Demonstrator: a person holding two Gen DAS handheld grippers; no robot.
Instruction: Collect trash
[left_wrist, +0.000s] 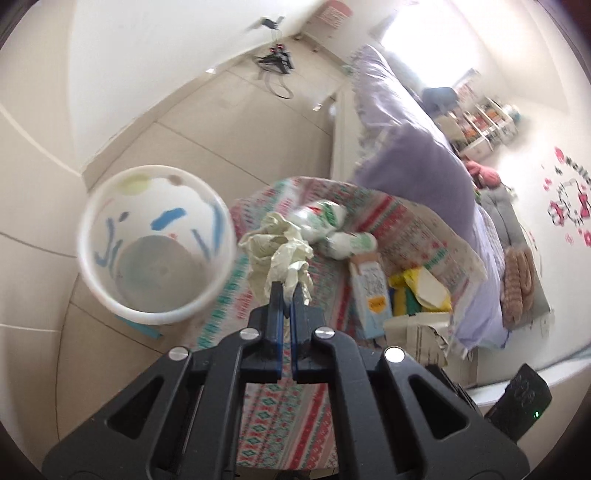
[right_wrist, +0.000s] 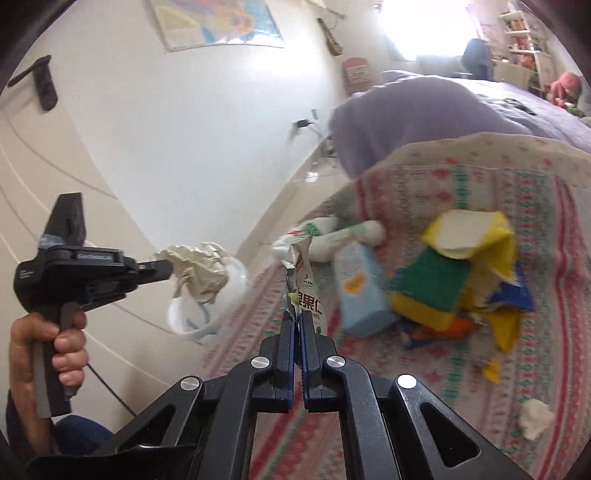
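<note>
Two grippers each clamp a piece of trash. Jaws of the left gripper (left_wrist: 285, 291) pinch a crumpled paper wad (left_wrist: 275, 247), with the white bin (left_wrist: 155, 243) at nine o'clock of it. Jaws of the right gripper (right_wrist: 297, 319) squeeze a torn snack packet (right_wrist: 303, 291) above the patterned cloth (right_wrist: 535, 206); a blue carton (right_wrist: 360, 288) lies at three o'clock.

Crumpled cream paper wad (left_wrist: 279, 246) pinched, held w/ white bin (left_wrist: 155, 243) beside; torn snack wrapper (right_wrist: 303, 291) pinched upright above patterned cloth (right_wrist: 546, 332).
</note>
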